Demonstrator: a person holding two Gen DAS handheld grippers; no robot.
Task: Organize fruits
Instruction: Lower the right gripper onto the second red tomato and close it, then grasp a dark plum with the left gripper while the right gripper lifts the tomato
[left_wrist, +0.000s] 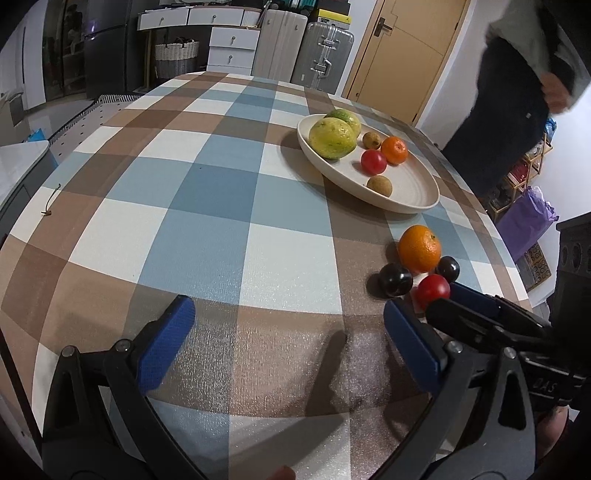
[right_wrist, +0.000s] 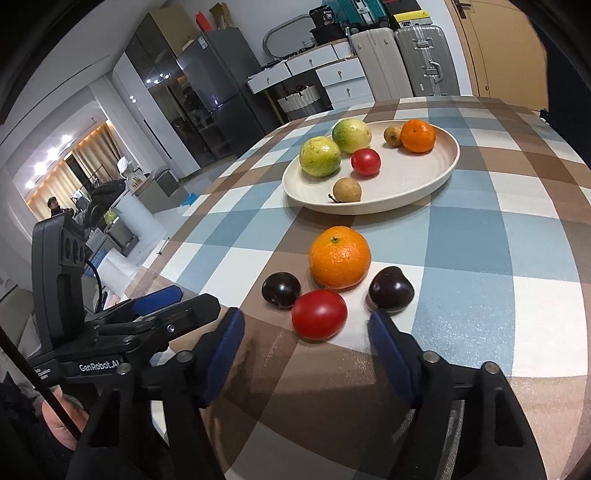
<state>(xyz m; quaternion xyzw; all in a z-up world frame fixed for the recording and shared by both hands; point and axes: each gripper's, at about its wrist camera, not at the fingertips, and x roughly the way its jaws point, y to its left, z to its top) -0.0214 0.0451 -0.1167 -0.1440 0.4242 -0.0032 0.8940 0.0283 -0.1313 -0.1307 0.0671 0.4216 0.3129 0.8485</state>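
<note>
Checked cloth (right_wrist: 480, 229) covers your table; suitcases (right_wrist: 402, 62), drawers (right_wrist: 332, 74), fridge (right_wrist: 218, 85) behind. Plate (right_wrist: 436, 173) holds six fruits. Orange (right_wrist: 340, 256), two plums, tomato (right_wrist: 319, 314) loose near your right claw (right_wrist: 306, 328), half open, empty. Left claw (left_wrist: 288, 314) wide, empty.

Orange (right_wrist: 340, 257) (loose) before plate (right_wrist: 424, 184)

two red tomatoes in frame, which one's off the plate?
The red tomato on the checked cloth, just ahead of the right gripper, beside two dark plums. The other tomato lies on the cream plate.
</note>
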